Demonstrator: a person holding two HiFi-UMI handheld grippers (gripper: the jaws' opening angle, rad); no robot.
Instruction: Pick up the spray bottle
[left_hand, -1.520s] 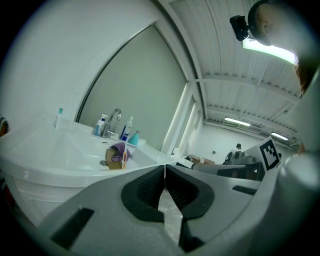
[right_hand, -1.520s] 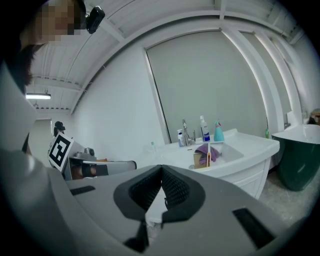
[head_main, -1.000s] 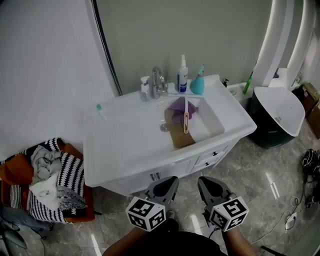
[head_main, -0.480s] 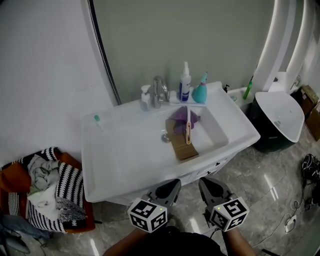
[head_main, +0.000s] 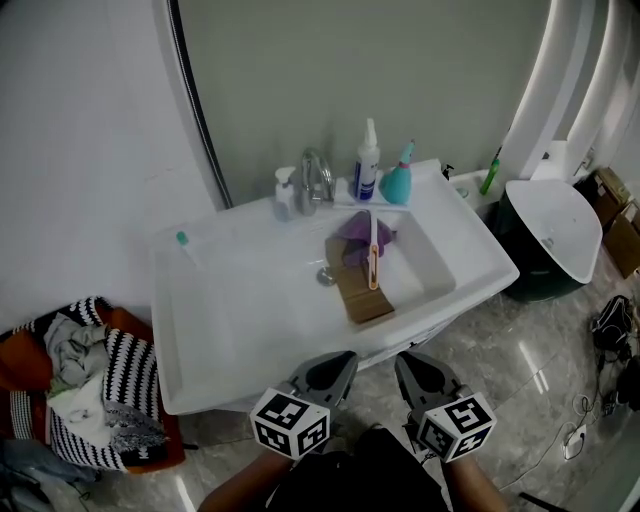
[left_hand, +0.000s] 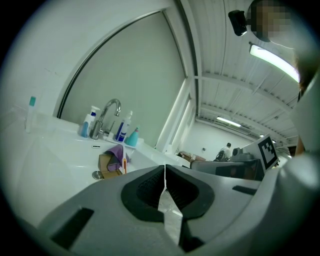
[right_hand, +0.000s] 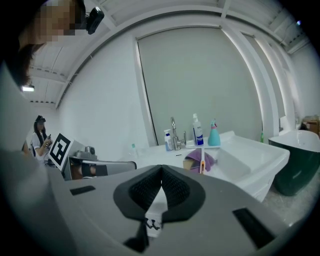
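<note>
We hold both grippers low, in front of the white vanity sink (head_main: 230, 330), side by side and short of its front edge. The left gripper (head_main: 338, 362) has its jaws pressed together, the dark pads meeting along one thin seam, with nothing between them. The right gripper (head_main: 408, 362) is closed the same way and is equally empty. Both point toward the back of the sink.

The teal spray bottle (head_main: 397, 178) stands upright on the back ledge of the sink, against the grey-green wall, well apart from both grippers. Just to its left stands a taller white bottle with a blue label (head_main: 368, 163), and the two are close beside each other. Further left is the chrome faucet (head_main: 316, 178), and on its far side a small white and blue pump bottle (head_main: 284, 193).

In the basin we see a purple cloth (head_main: 355, 232) lying on the far end of a brown board (head_main: 362, 292), with an orange-handled brush (head_main: 373, 258) laid across both. The drain (head_main: 325, 277) sits just left of the board. A small teal-capped tube (head_main: 183, 243) lies near the sink's left rear corner.

On the floor to the left is an orange basket (head_main: 150, 440) heaped with striped clothes. To the right stands a dark green bin with a white lid (head_main: 552, 225).
</note>
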